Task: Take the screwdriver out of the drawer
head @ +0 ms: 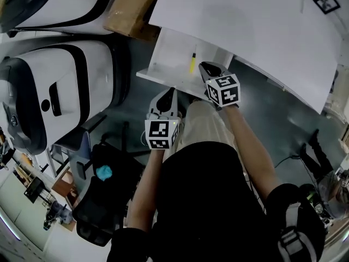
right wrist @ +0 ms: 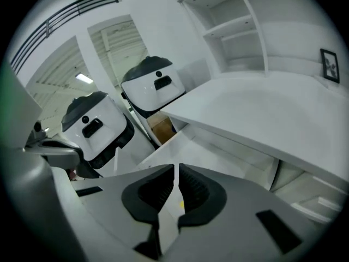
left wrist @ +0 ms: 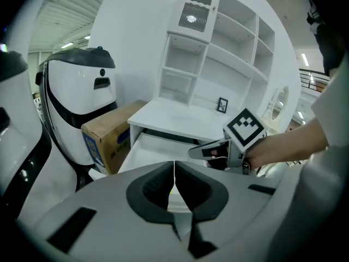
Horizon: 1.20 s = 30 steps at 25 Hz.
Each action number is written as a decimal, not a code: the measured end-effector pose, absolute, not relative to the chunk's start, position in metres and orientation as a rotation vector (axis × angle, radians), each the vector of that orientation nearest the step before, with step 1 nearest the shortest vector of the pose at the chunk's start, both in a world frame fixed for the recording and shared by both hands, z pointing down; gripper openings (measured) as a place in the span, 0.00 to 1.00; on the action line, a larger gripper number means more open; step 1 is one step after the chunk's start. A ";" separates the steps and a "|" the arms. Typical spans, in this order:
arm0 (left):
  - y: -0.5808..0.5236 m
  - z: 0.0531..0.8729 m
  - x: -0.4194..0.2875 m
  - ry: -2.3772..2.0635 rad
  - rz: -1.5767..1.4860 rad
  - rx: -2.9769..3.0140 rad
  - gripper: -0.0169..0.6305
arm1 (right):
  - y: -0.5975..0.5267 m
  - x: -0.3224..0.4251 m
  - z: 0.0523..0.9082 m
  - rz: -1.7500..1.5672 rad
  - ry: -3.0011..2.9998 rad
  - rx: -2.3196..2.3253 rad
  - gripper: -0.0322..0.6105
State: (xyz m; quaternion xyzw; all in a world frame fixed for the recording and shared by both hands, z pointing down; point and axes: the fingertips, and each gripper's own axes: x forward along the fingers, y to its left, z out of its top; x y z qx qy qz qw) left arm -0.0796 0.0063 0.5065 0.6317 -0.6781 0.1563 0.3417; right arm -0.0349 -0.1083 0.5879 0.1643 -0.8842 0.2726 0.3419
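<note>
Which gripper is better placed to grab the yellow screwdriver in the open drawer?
Right, I'd say. The right gripper hangs over the drawer beside the screwdriver, jaws slightly apart, yellow showing through the gap. The left gripper is shut, back at the drawer's front edge.

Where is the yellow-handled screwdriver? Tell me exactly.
In the head view, the yellow-handled screwdriver lies inside the open white drawer, toward its right side, just left of the right gripper and close to the white desktop edge.

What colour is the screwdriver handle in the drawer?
Yellow; the screwdriver shows best in the head view.
</note>
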 end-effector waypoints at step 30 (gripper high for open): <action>0.023 0.533 -0.109 -1.721 0.421 1.485 0.07 | -0.128 -0.072 0.774 0.650 -1.906 0.455 0.28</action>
